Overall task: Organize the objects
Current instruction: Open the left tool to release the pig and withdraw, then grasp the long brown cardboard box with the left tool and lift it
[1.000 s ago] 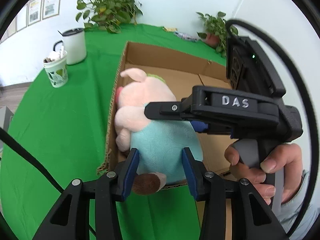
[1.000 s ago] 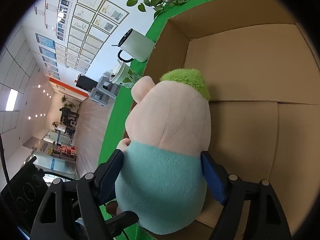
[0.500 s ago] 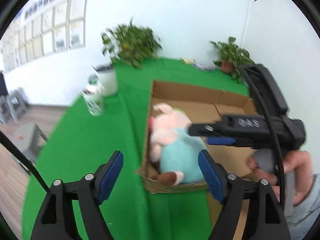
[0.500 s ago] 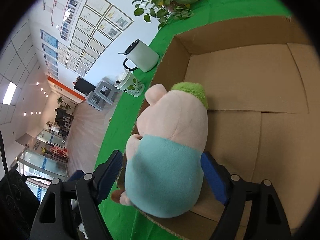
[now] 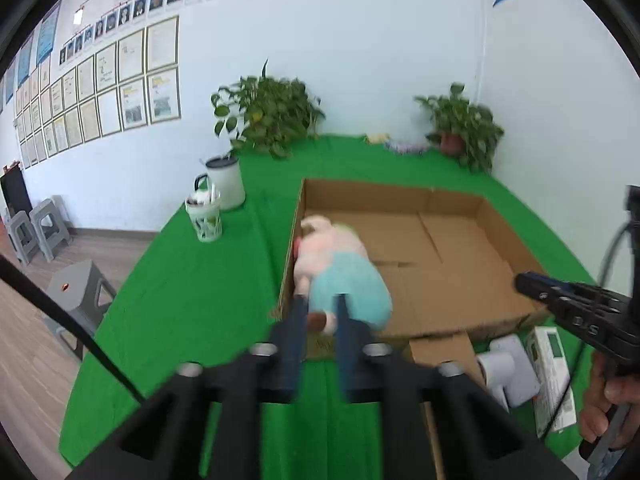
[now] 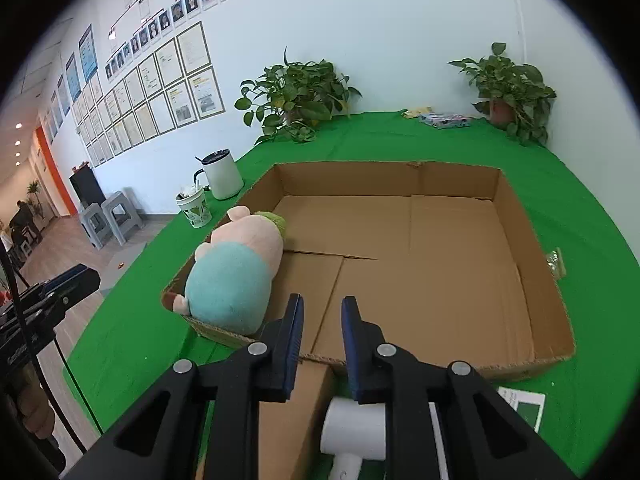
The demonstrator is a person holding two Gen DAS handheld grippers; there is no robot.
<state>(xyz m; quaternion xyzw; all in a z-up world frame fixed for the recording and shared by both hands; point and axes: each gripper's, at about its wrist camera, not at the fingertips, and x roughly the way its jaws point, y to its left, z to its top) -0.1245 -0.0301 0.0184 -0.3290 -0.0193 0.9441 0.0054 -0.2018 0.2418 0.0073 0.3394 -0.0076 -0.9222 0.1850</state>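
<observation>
We hold the black left gripper with blue pads (image 5: pixel 322 320) above the green cloth-covered table (image 5: pixel 192 292); its fingers are drawn close together with nothing between them. On the left part of the table stand a green-and-white patterned cup (image 6: pixel 195 210), which holds white items we cannot identify, and just behind it a white cylindrical kettle with a black lid (image 6: pixel 221 174). Next to the right lies the wide, shallow brown cardboard box (image 6: pixel 516 240), open at the top. The pink plush pig in a teal shirt (image 6: pixel 236 272) lies on its side in the near left corner of the box, against the left wall. Its long axis runs along that wall: the head with the green tuft points toward the far end, and the feet point toward the near wall, one brown foot resting on the rim. The box holds nothing else that we can see. In front of the box lie a white hair dryer (image 6: pixel 354 428) and, further right, a white-and-green carton (image 5: pixel 550 372). Our black right gripper with blue pads (image 6: pixel 320 330) hangs over the near wall of the box, its fingers likewise pressed toward each other and gripping nothing.
</observation>
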